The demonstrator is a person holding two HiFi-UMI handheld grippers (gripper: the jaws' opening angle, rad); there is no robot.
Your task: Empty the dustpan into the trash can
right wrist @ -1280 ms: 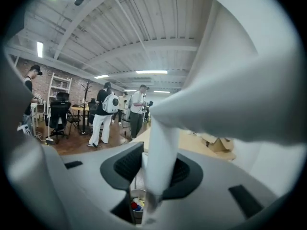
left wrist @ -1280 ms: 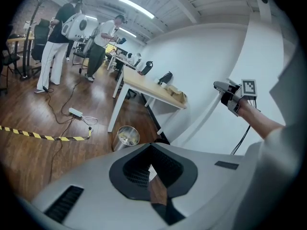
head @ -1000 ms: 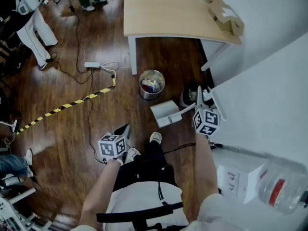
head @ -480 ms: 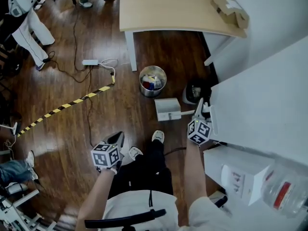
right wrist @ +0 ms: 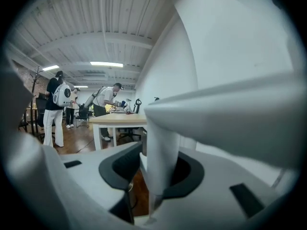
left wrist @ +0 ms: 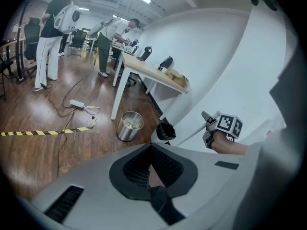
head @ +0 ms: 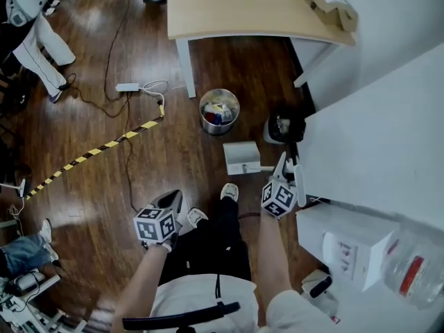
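Note:
The white dustpan [head: 241, 158] lies low by the floor just below the round metal trash can [head: 219, 111], which holds several scraps. Its thin handle [head: 269, 166] runs right into my right gripper [head: 288, 167]. In the right gripper view the white handle [right wrist: 160, 147] stands between the jaws, which are opening but still touch it. My left gripper [head: 172, 201] hangs shut and empty over the floor at lower left. From the left gripper view the trash can [left wrist: 128, 126] and the right gripper [left wrist: 211, 127] show ahead.
A wooden table [head: 257, 12] stands behind the can. A black container [head: 284, 127] sits against the white partition [head: 374, 137]. A cable with power strip [head: 128, 87] and striped tape [head: 97, 149] cross the floor. A white box [head: 354, 248] and water bottle [head: 416, 269] sit lower right.
My right gripper has come down and back toward me with the handle. The dustpan sank from a tilt beside the can to lying flat near the floor. The left gripper dropped slightly.

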